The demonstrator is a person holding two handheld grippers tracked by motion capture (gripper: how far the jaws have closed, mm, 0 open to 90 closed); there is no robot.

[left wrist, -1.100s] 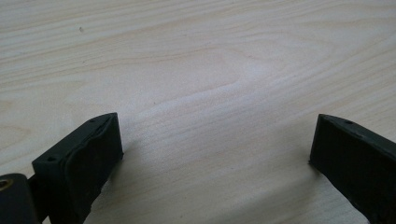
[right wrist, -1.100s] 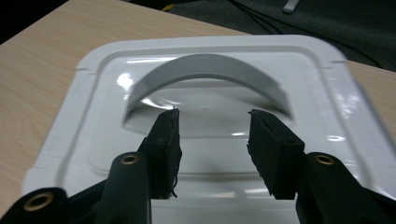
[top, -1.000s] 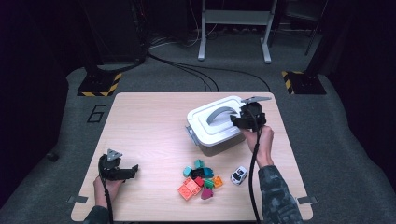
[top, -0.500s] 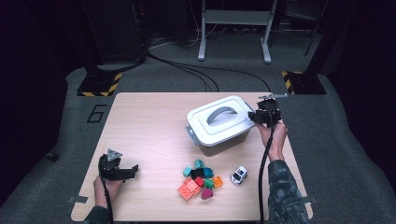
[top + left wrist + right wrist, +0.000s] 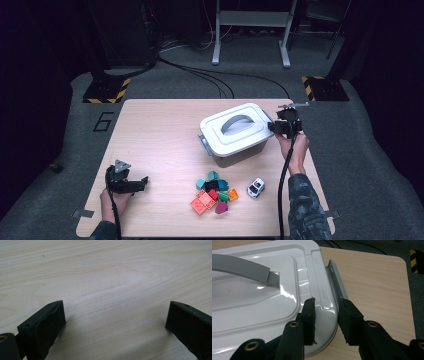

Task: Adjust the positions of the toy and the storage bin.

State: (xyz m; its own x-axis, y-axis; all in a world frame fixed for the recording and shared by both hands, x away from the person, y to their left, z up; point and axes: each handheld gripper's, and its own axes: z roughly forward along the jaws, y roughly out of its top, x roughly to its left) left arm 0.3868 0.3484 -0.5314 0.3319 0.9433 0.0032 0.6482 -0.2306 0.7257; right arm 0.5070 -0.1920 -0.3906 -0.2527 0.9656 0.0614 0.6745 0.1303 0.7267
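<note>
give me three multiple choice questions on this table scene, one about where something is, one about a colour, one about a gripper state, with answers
1. Where is the toy car relative to the pile of blocks?
A. to its right, apart from it
B. on top of the pile
C. on the box lid

2. What colour is the handle of the lidded box?
A. red
B. grey
C. yellow

3. How does the right gripper stand?
A. wide open above the blocks
B. lying flat on bare table
C. closed on the edge of the box lid

Answers:
1 A, the high view shows the car on bare table right of the blocks.
2 B, the arched handle is grey on a white lid.
3 C, the right gripper view shows both pads pressing the lid's rim by its corner; the jaws have just been closing on it.
</note>
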